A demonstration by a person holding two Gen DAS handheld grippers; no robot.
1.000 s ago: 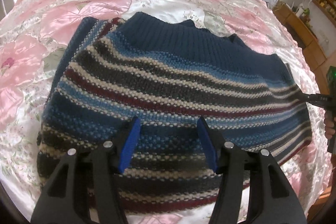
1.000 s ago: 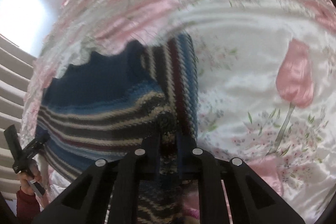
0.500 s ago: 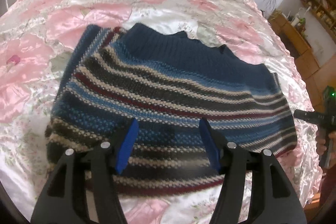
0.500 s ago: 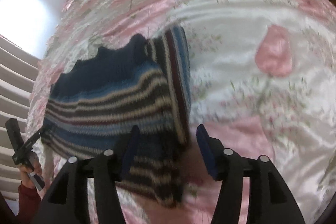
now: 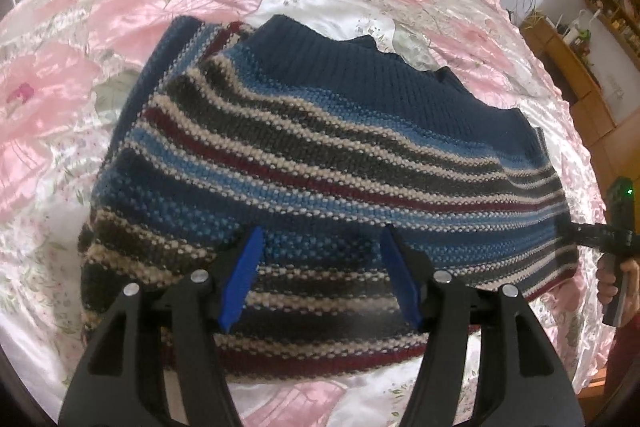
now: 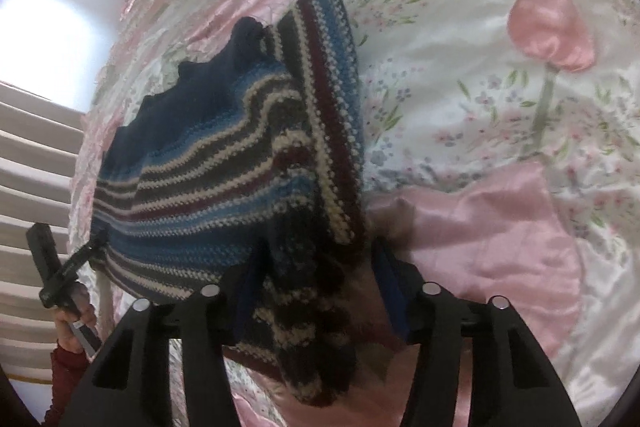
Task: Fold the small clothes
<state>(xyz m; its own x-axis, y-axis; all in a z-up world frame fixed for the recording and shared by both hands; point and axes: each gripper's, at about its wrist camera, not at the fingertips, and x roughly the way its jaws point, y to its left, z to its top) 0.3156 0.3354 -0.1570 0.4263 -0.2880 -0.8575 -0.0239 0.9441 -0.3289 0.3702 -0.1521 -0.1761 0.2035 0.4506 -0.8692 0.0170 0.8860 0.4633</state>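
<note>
The striped sweater (image 5: 320, 163) lies folded near the middle of the floral bedspread (image 5: 120, 7), both the left gripper (image 5: 320, 275) and right gripper (image 6: 316, 291) spread wide and empty above its near edge, probably ready for another fold.

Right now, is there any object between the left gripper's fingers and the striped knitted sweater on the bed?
Nothing visible is in the way. The left gripper is open directly over the striped knitted sweater, which lies on the pink floral satin bedspread. Only bare knit shows between its blue-padded fingers.
</note>
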